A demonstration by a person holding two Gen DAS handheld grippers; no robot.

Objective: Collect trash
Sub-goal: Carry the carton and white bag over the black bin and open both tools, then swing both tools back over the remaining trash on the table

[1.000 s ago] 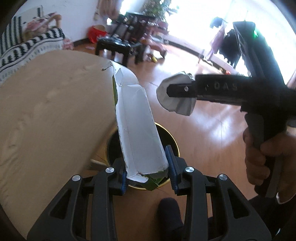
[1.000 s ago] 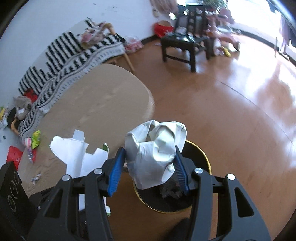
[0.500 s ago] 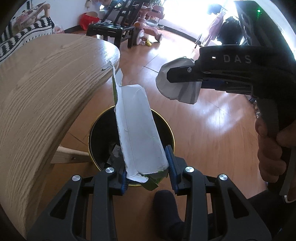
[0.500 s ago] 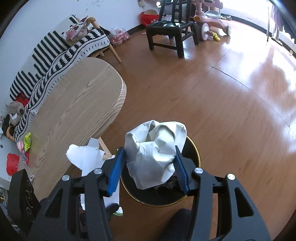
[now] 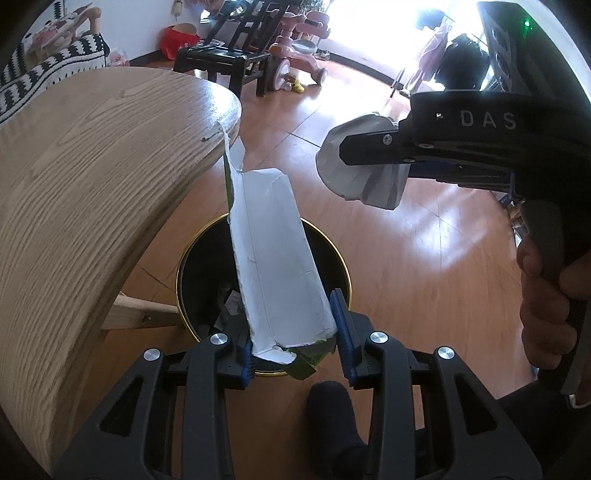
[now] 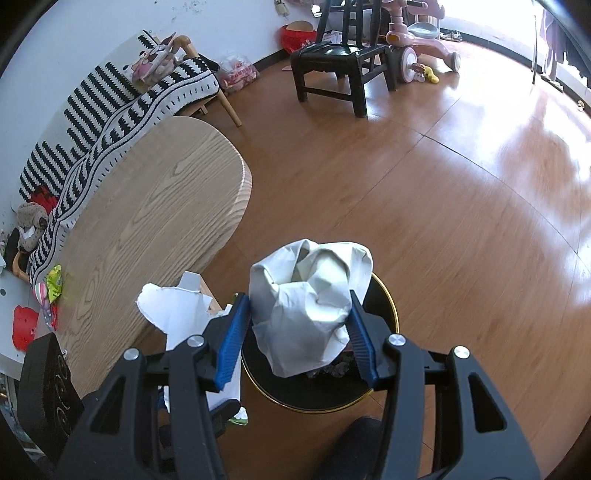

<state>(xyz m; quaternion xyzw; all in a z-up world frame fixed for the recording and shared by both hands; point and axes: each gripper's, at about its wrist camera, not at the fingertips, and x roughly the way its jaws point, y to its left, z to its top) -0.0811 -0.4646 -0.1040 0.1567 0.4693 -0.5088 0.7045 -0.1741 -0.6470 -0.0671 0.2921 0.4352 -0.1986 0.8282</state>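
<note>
My left gripper (image 5: 295, 341) is shut on a long flattened white carton (image 5: 271, 251) with a green underside; the carton slants up over a black bin with a gold rim (image 5: 332, 246) on the floor. Dark scraps lie in the bin. My right gripper (image 6: 301, 334) is shut on a crumpled ball of white paper (image 6: 310, 306) held over the same bin (image 6: 389, 301). The left wrist view shows that paper ball (image 5: 360, 173) up right of the carton, with a hand (image 5: 546, 314) on the trigger. The carton (image 6: 177, 314) shows at the left of the right wrist view.
A rounded wooden table (image 6: 147, 229) stands just left of the bin, with small wrappers (image 6: 53, 286) near its far left edge. A striped sofa (image 6: 110, 110), a black chair (image 6: 340, 55) and a pink tricycle (image 6: 417, 33) stand farther off on the wooden floor.
Both grippers have come lower and nearer to the bin, so more of its inside shows. Neither grip on carton or paper ball has changed.
</note>
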